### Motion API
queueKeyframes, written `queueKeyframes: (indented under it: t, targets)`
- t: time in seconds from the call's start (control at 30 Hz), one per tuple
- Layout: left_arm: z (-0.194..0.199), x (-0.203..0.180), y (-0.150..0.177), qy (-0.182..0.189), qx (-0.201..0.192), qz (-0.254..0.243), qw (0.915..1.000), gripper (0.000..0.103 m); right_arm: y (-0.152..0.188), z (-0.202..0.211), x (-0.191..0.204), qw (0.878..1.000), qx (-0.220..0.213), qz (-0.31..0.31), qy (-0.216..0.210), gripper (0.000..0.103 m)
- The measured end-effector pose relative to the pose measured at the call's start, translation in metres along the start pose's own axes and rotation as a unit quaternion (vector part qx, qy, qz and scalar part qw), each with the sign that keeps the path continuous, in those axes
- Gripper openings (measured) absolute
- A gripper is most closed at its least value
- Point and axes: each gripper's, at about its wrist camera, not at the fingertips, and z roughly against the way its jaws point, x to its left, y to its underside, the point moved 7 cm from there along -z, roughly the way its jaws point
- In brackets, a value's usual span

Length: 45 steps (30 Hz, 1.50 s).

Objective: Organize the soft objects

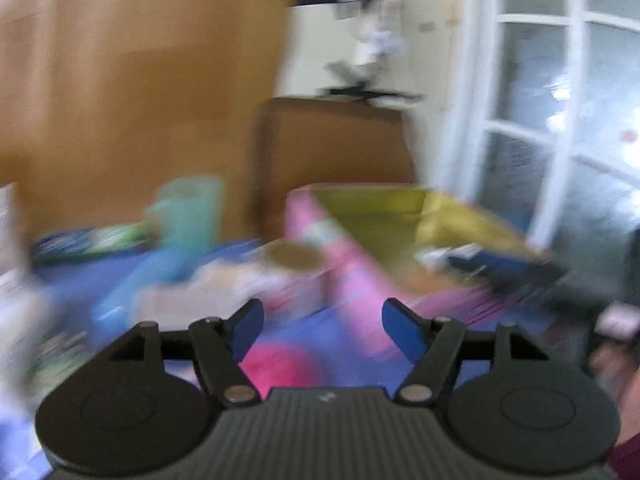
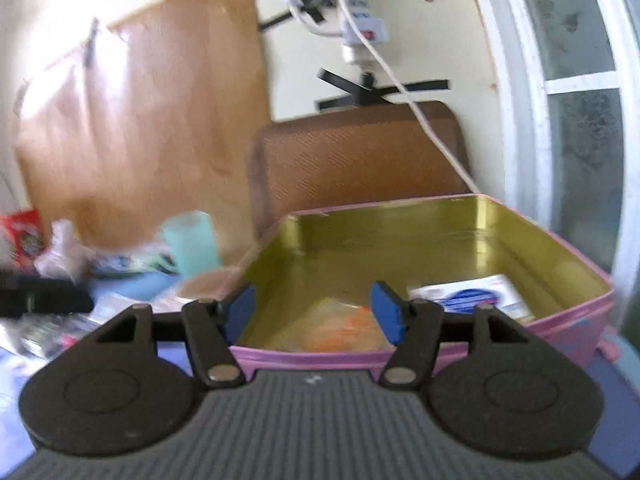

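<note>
Left gripper [image 1: 323, 330] fingers spread apart, nothing between them, over a blue cloth [image 1: 352, 372]; view badly smeared. A bright pink soft thing [image 1: 280, 364] lies on the cloth just below the gap, shape unclear. Right gripper [image 2: 313, 312] also spread apart and empty, at the near rim of the pink tin [image 2: 568, 322], which sits on the right side of the table. Gold inside, the tin holds an orange packet [image 2: 336, 330] near its front wall and a white-and-blue packet [image 2: 472, 294] to the right. A teal cup [image 2: 192, 242] stands left of the tin, a red packet [image 2: 24, 236] far left, and crumpled wrappers [image 2: 68, 248] beside it. A brown chair back [image 2: 352, 160] is behind the tin.
</note>
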Motion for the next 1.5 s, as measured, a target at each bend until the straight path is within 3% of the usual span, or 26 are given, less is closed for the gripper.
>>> queueKeyframes:
  t: [0.03,0.1,0.2,0.37,0.43,0.6,0.67,0.73,0.8,0.87,0.93,1.0,1.13,1.23,1.27,1.3,1.4,1.5]
  targets:
    - [0.006,0.015,0.01,-0.023,0.006,0.003,0.9997,0.067,0.0,0.002,0.009,1.0,-0.003,-0.001,-0.016,0.06]
    - [0.016,0.05,0.033,-0.07,0.023,0.021,0.9971,0.067,-0.004,-0.002,0.032,0.999,-0.002,0.008,-0.052,0.044]
    - [0.03,0.102,0.062,-0.137,0.041,0.05,0.9885,0.067,0.001,-0.009,0.077,0.993,0.022,0.031,-0.11,0.031]
    - [0.046,0.159,0.087,-0.185,0.033,0.085,0.9784,0.067,0.015,-0.04,0.153,0.978,0.081,0.09,-0.168,0.031]
    - [0.046,0.173,0.094,-0.181,0.029,0.109,0.9769,0.067,0.02,-0.052,0.181,0.971,0.098,0.126,-0.179,0.031]
    - [0.051,0.185,0.097,-0.138,0.006,0.162,0.9771,0.068,0.031,-0.089,0.237,0.952,0.124,0.212,-0.184,0.058]
    - [0.056,0.186,0.099,-0.125,-0.002,0.167,0.9781,0.068,0.038,-0.107,0.248,0.947,0.136,0.239,-0.169,0.058]
    - [0.059,0.186,0.098,-0.116,-0.012,0.168,0.9788,0.069,0.046,-0.126,0.253,0.94,0.151,0.27,-0.143,0.055]
    - [0.061,0.183,0.098,-0.109,-0.019,0.168,0.9796,0.07,0.05,-0.135,0.252,0.938,0.155,0.286,-0.121,0.024]
    - [0.063,0.181,0.097,-0.101,-0.027,0.167,0.9804,0.071,0.046,-0.128,0.249,0.939,0.139,0.294,-0.11,0.014]
    - [0.064,0.18,0.097,-0.095,-0.034,0.168,0.9806,0.074,0.039,-0.107,0.249,0.942,0.109,0.301,-0.104,0.013]
    - [0.066,0.182,0.096,-0.09,-0.041,0.174,0.9798,0.075,0.035,-0.079,0.253,0.943,0.088,0.295,-0.129,0.012]
    - [0.073,0.193,0.098,-0.077,-0.05,0.213,0.9726,0.077,0.057,-0.013,0.276,0.92,0.068,0.335,-0.193,0.013]
    - [0.076,0.198,0.102,-0.054,-0.042,0.246,0.9669,0.077,0.089,0.027,0.286,0.898,0.114,0.327,-0.272,0.021]
    - [0.077,0.197,0.103,-0.054,-0.037,0.246,0.967,0.077,0.097,0.035,0.285,0.895,0.13,0.318,-0.284,0.033]
    - [0.078,0.194,0.103,-0.054,-0.032,0.243,0.9679,0.076,0.1,0.039,0.282,0.897,0.138,0.305,-0.288,0.044]
    - [0.082,0.183,0.103,-0.049,-0.016,0.231,0.9717,0.076,0.098,0.039,0.265,0.914,0.147,0.258,-0.276,0.053]
    - [0.085,0.175,0.098,-0.06,-0.01,0.214,0.975,0.076,0.093,0.024,0.251,0.924,0.177,0.202,-0.272,0.056]
